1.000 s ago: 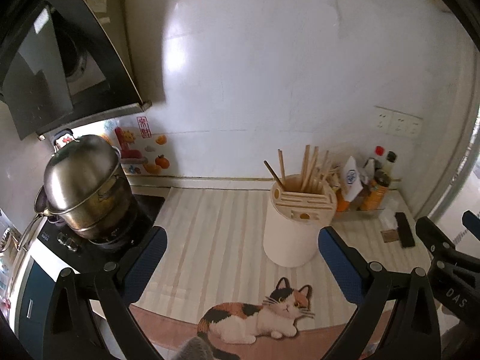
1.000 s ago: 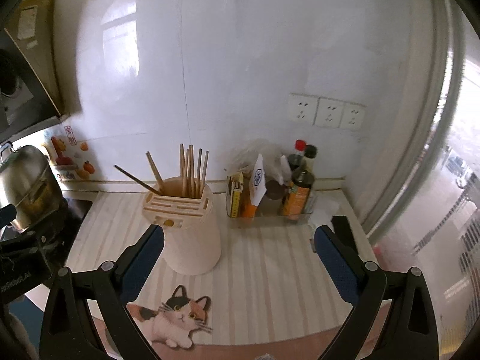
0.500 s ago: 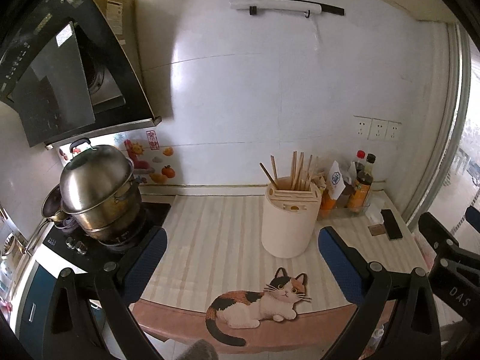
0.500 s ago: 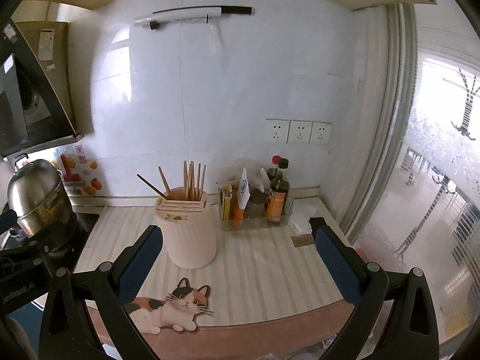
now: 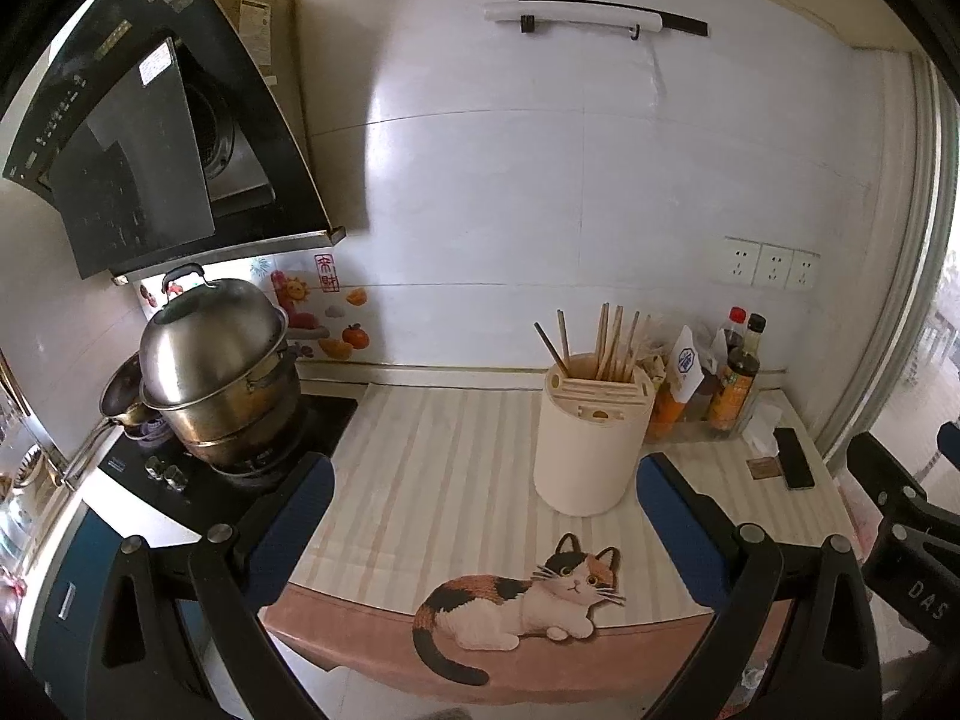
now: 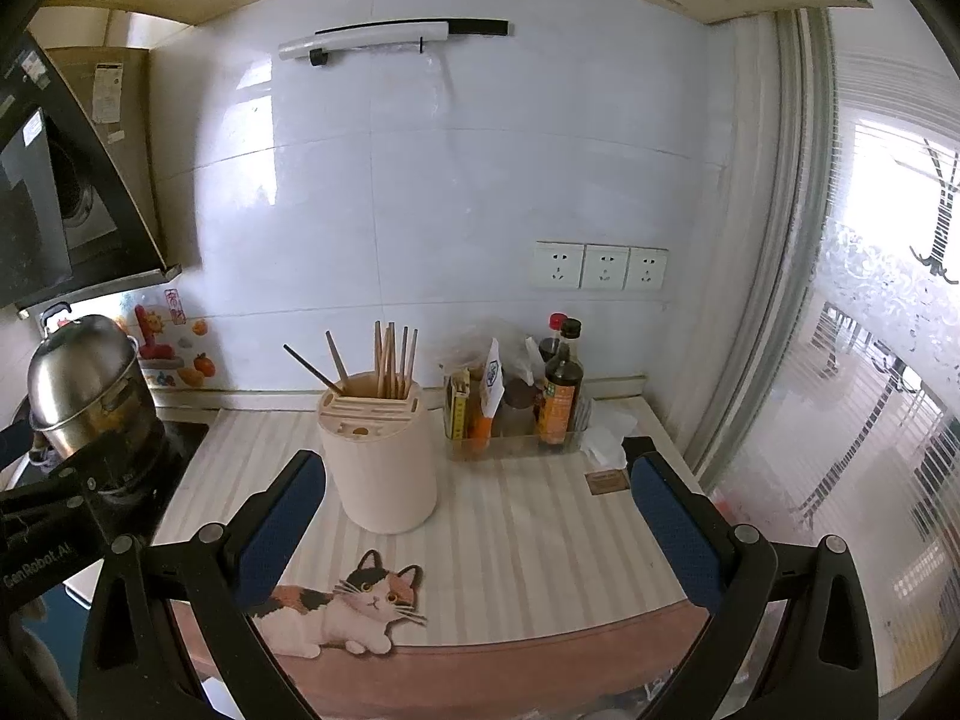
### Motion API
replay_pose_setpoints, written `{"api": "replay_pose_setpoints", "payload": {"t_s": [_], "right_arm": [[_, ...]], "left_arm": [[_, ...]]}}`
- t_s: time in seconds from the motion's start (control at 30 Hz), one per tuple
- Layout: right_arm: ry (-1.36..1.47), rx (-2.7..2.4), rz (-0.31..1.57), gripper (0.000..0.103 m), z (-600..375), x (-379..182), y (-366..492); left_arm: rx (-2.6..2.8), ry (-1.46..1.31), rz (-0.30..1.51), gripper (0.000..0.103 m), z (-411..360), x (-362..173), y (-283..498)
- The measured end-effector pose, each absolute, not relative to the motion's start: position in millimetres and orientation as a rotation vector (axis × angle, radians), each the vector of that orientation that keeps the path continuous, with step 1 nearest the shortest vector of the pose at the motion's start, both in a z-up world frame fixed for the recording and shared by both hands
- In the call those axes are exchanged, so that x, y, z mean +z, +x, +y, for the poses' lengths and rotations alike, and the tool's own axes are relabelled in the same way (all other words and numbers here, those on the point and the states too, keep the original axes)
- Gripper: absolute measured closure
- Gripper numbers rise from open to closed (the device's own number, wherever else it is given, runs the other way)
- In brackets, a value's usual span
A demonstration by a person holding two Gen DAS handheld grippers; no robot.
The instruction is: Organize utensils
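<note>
A cream round utensil holder (image 5: 591,438) stands on the striped counter mat, with several wooden chopsticks (image 5: 612,336) upright in it. It also shows in the right wrist view (image 6: 384,456) with its chopsticks (image 6: 390,357). My left gripper (image 5: 486,516) is open and empty, held back from the counter's front edge. My right gripper (image 6: 474,516) is open and empty, also back from the edge. Each gripper shows at the side of the other's view.
A steel pot (image 5: 216,372) sits on the stove at left under a black range hood (image 5: 138,144). A clear tray with sauce bottles (image 6: 561,390) stands right of the holder. A phone (image 5: 795,465) lies at the far right. A cat picture (image 5: 528,600) marks the mat's front.
Both grippers have pulled back and up from the counter, so the holder looks smaller and more of the wall shows. Both jaws stay open and empty.
</note>
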State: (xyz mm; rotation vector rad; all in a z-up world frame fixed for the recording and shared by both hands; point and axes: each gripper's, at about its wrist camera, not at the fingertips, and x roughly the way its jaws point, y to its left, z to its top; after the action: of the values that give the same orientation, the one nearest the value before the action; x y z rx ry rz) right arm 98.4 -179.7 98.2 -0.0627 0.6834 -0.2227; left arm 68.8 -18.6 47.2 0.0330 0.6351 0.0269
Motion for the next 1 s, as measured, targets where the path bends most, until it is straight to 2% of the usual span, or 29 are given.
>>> {"api": "replay_pose_setpoints", "payload": {"t_s": [1.0], "right_arm": [[-0.068,-0.171,0.706,0.0,-179,95,121]], "left_arm": [[0.05,0.045,0.636,0.0,-20,49,75]]}}
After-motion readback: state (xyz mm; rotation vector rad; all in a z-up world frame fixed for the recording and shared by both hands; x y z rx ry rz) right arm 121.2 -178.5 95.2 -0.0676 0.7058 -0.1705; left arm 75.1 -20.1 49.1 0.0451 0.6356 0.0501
